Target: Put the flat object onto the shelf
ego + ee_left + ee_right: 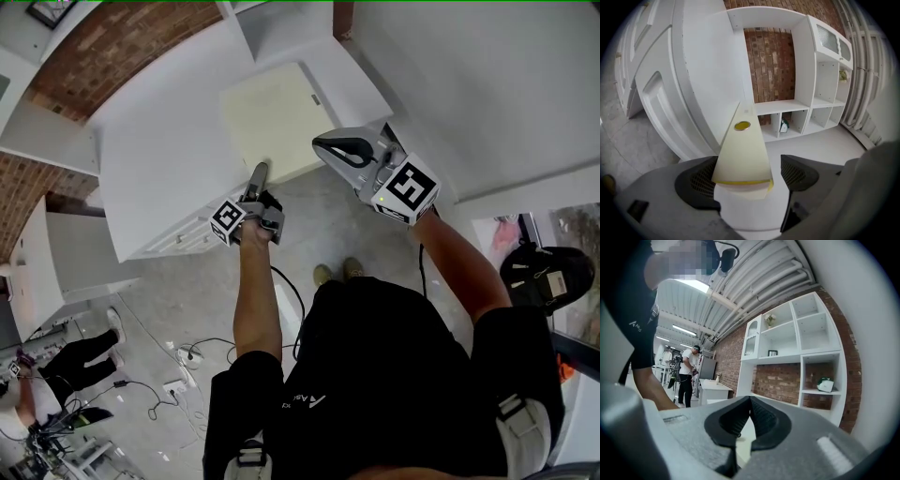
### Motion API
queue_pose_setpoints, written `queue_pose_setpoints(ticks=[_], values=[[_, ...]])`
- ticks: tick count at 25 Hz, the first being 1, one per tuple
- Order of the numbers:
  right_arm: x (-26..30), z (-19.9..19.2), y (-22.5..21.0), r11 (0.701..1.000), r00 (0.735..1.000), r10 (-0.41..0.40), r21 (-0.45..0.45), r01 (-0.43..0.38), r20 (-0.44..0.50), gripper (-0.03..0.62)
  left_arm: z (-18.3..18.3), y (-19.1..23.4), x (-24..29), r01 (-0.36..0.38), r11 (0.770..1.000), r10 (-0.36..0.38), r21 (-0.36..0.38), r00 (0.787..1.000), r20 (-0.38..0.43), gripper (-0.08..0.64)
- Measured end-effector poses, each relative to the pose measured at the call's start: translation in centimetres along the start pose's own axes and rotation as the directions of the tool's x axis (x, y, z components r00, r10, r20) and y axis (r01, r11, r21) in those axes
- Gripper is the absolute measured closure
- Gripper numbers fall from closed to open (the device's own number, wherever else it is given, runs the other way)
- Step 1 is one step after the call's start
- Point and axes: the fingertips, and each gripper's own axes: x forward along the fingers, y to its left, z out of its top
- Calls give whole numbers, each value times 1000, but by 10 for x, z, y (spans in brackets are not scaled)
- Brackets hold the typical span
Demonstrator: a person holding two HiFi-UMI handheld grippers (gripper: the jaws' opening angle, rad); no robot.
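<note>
Flat object [272,117] on white cabinet [159,178], left gripper [260,172] fingers open around its edge, right gripper [319,144] fingers closed

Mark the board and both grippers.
board [272,112], head view, middle of its top face
left gripper [260,171], head view, at the jaw tips
right gripper [750,401], right gripper view, where the tips meet

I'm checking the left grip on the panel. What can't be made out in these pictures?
- Head view: the left hand-held gripper overlaps the edge of the flat panel, so contact can't be judged from above.
- Left gripper view: the round yellow mark on the panel is too small to identify.
- Right gripper view: the green-and-white item in the shelf unit is too small to name.
</note>
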Motion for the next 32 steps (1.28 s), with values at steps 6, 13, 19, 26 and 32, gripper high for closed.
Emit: queue_pose_setpoints(ticks=[6, 13, 19, 26, 32], values=[[-3, -10, -3, 1000, 1000, -17, 19, 17, -17, 592, -5, 6, 4, -15, 1000, 15, -6, 999, -37, 256], [-9, -12, -8, 999, 999, -38, 23, 39, -23, 592, -3, -2, 3, -5, 999, 4, -31, 1000, -12, 282], [-15, -13, -13, 998, 998, -58, 31, 59, -19, 591, -6, -13, 0, -15, 999, 15, -51, 1000, -7, 288], [-24, -11, -18, 997, 997, -74, 23, 74, -3, 592, -18, -34, -5, 14, 997, -15, -70, 1000, -17, 291], [-42, 6, -26, 995, 994, -99, -16, 99, 37, 591, -33, -81, -10, 48, 996, -49, -80, 999, -8, 291]])
